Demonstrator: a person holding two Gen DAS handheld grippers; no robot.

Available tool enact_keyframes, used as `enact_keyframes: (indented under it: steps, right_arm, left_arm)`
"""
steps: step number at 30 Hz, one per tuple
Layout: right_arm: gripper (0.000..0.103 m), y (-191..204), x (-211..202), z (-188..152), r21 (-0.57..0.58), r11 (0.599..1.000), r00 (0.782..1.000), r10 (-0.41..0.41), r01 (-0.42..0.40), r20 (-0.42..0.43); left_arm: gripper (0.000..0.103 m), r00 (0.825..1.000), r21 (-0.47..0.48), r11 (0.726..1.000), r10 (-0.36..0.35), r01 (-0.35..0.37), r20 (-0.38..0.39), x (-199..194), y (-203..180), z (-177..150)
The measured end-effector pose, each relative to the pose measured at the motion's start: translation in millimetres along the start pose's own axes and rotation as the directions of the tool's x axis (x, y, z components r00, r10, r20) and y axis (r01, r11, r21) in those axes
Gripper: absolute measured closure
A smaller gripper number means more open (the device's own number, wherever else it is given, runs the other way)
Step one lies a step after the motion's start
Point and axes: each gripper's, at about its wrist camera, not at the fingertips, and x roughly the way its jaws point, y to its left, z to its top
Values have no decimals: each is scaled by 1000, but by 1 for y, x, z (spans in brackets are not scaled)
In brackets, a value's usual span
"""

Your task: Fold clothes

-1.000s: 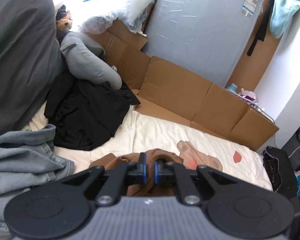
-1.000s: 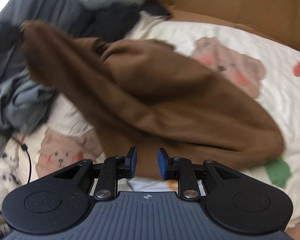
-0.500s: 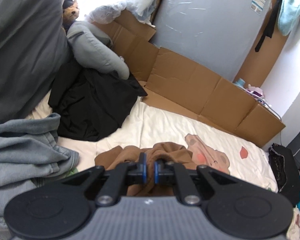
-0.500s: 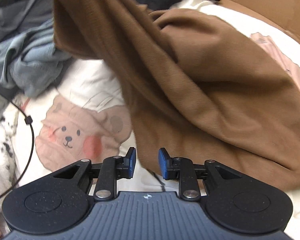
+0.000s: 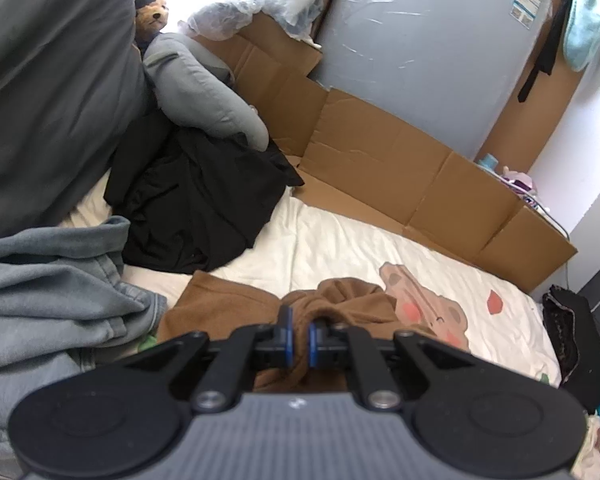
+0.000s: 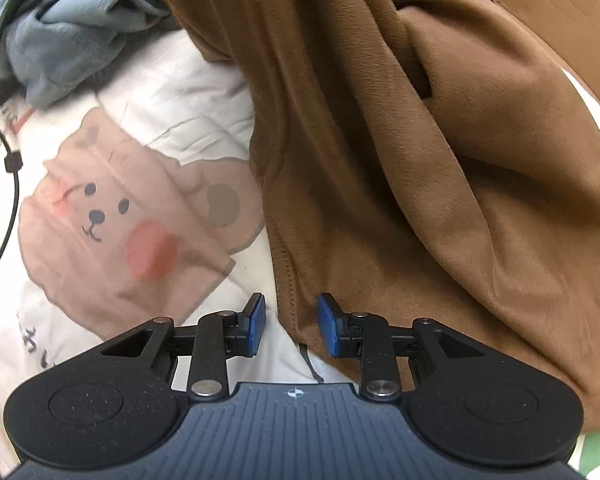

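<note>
The left gripper (image 5: 299,336) is clamped nearly shut on a bunched fold of the brown garment (image 5: 228,304), as it was a second ago; more brown cloth now spreads flat toward the grey-blue sweatshirt (image 5: 48,300) on the left. The garment lies on the bear-print sheet (image 6: 112,216), near the front of the bed. The right gripper (image 6: 291,326) has dropped much closer; its jaws have just been opening and now straddle the garment's stitched hem, pads not pressing it.
</note>
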Motion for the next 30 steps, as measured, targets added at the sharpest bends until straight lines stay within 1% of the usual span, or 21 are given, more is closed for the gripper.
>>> enact_keyframes:
  steps: [3,6,9,12,15,18,21,22,23,25,30]
  right_arm:
    - [75,-6,-1,1,24,1000,1000,7,-7,-9]
    - [75,-10,-1,4,57,998,1000,8,-7,-20]
    - [75,-6,2,7,62,998,1000,-15,16,-22]
    - [74,1,4,8,51,998,999,-39,40,-21]
    - [73,6,4,5,12,998,998,-59,59,-14]
    - [73,7,3,5,-17,998,998,-59,59,-24]
    - [76,5,0,6,-4,999,998,-45,44,-41]
    - [80,5,-1,5,-1,999,998,-40,40,-43]
    - [82,6,-2,4,-12,999,998,-41,41,-43]
    - [82,9,-2,4,-31,998,998,-52,51,-45]
    - [82,9,1,9,-6,998,997,-64,64,-52]
  left_arm:
    - [95,1000,-1,1000,-1,1,2,-1,0,0]
    - [95,1000,-4,1000,-3,3,7,-2,0,-1]
    - [95,1000,-10,1000,-4,4,9,-1,0,-1]
    - [95,1000,-9,1000,-4,4,9,0,0,-1]
    - [95,1000,-4,1000,-4,4,10,2,-2,0]
    - [95,1000,-1,1000,-2,2,10,2,-2,0]
    - [95,1000,0,1000,3,-3,8,1,-2,-2]
    - [95,1000,-1,1000,5,-5,6,1,-1,-3]
    - [95,1000,-3,1000,7,-7,4,2,0,-4]
    - [95,1000,-11,1000,10,-10,1,2,3,-5]
    - [95,1000,-23,1000,18,-18,-1,4,7,-6]
